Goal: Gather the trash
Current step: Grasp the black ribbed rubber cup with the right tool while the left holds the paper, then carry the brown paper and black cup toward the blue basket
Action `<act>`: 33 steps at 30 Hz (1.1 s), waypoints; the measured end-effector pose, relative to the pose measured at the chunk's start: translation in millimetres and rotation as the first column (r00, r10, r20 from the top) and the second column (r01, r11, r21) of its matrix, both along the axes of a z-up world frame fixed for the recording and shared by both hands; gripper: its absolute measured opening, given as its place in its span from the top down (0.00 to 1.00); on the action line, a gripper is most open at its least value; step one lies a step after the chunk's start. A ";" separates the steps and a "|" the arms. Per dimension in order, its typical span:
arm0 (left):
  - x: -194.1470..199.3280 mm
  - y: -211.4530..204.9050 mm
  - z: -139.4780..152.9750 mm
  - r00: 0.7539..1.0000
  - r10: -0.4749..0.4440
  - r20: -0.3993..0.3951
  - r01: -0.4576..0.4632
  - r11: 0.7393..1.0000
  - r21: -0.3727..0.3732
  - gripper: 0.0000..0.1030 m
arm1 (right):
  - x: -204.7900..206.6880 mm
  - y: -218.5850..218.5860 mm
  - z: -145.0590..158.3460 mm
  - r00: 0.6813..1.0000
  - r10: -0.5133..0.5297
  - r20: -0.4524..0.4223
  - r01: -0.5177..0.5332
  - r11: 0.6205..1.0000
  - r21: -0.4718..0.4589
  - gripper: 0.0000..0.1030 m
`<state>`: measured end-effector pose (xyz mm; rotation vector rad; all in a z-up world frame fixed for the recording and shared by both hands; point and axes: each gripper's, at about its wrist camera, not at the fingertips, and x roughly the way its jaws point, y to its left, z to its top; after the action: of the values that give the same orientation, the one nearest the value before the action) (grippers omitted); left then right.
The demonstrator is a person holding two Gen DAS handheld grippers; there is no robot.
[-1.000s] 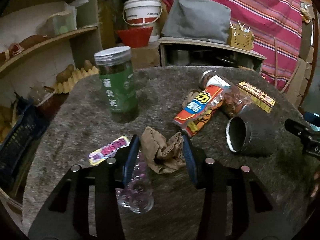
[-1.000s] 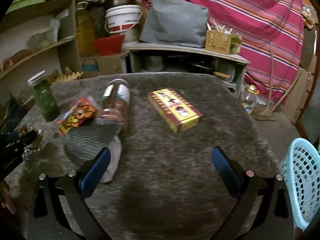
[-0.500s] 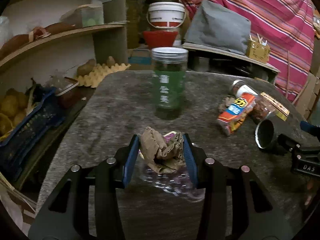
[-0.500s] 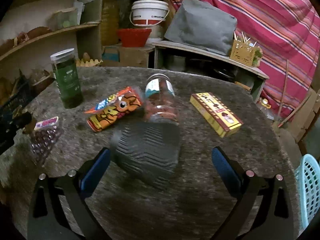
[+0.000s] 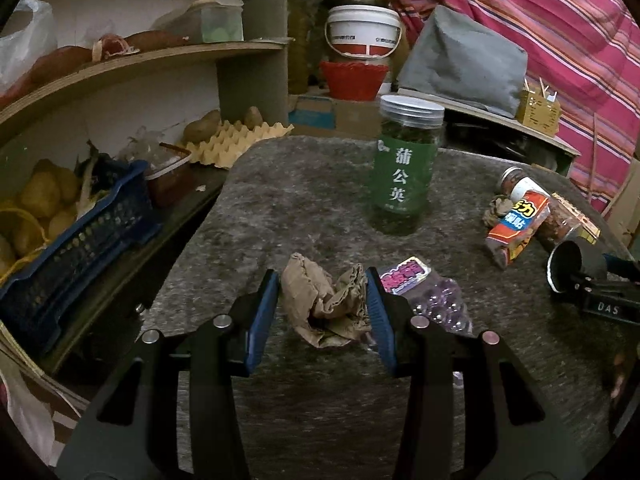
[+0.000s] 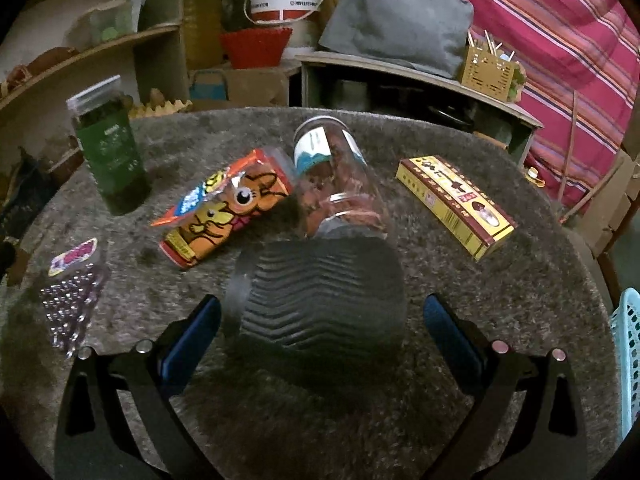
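While the crumpled brown paper wad (image 5: pixel 326 306) sits pinched between the blue pads of the left gripper (image 5: pixel 323 307), it hangs just above the grey, fuzzy round tabletop (image 5: pixel 304 208) — clamped tight from both sides, creases bulging forward past the fingertips. Just to its right lies a clear plastic packet of purple beads with a pink label (image 5: pixel 426 294), flat on the table, partly tucked behind the right-hand finger.

Further back stands a tall green-labelled jar with a clear screw lid (image 5: pixel 406 164), upright. Off to the right, an orange snack packet with a cartoon face (image 5: pixel 516 226) leans against a clear plastic jar lying on its side (image 5: pixel 524 190).

Over to the other hand: the right gripper (image 6: pixel 318 330) is spread wide, nothing pressed by its pads, and a black paper cup with a ribbed zigzag sleeve (image 6: pixel 320 304) lies on its side between the two blue fingers, its open mouth toward the left. Whether either pad touches the cup, I cannot tell. Right behind the cup sits the toppled clear jar, with the orange packet at its left. A yellow-and-maroon rectangular carton (image 6: pixel 456 206) rests well apart on the right. At the far right edge, a light blue perforated plastic basket (image 6: pixel 630 340) peeks in beside the table.
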<state>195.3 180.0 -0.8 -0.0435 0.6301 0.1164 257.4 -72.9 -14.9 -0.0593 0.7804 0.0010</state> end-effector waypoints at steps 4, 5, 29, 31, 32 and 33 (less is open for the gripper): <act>0.8 1.3 -1.1 1.000 0.002 -0.003 -0.002 1.000 -0.004 0.58 | -0.1 -0.9 0.2 1.000 0.002 0.008 -0.002 1.000 0.009 0.05; 1.0 1.4 -1.2 1.000 0.002 -0.003 -0.002 1.000 -0.004 0.58 | -0.1 -0.9 0.0 1.000 0.003 0.008 -0.003 1.000 0.010 0.05; 3.3 -60.7 7.8 0.997 -0.075 0.009 0.075 0.997 0.022 0.58 | -31.3 -58.2 22.9 0.995 0.065 0.072 -0.069 0.996 0.063 0.26; 3.5 -71.3 10.3 0.996 -0.089 0.015 0.089 0.996 0.019 0.58 | -35.0 -67.0 25.9 0.995 0.062 0.077 -0.067 0.996 0.064 0.26; 4.0 -76.4 11.9 0.995 -0.096 0.017 0.095 0.995 0.018 0.58 | -37.5 -72.5 28.1 0.995 0.061 0.081 -0.066 0.996 0.059 0.26; 3.9 -82.5 13.4 0.994 -0.104 0.020 0.104 0.994 0.016 0.58 | -39.7 -76.8 30.0 0.995 0.059 0.085 -0.064 0.997 0.053 0.26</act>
<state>199.1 97.5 12.6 0.0024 0.6091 0.0200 217.7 -149.8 15.1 -0.0307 0.6942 0.0779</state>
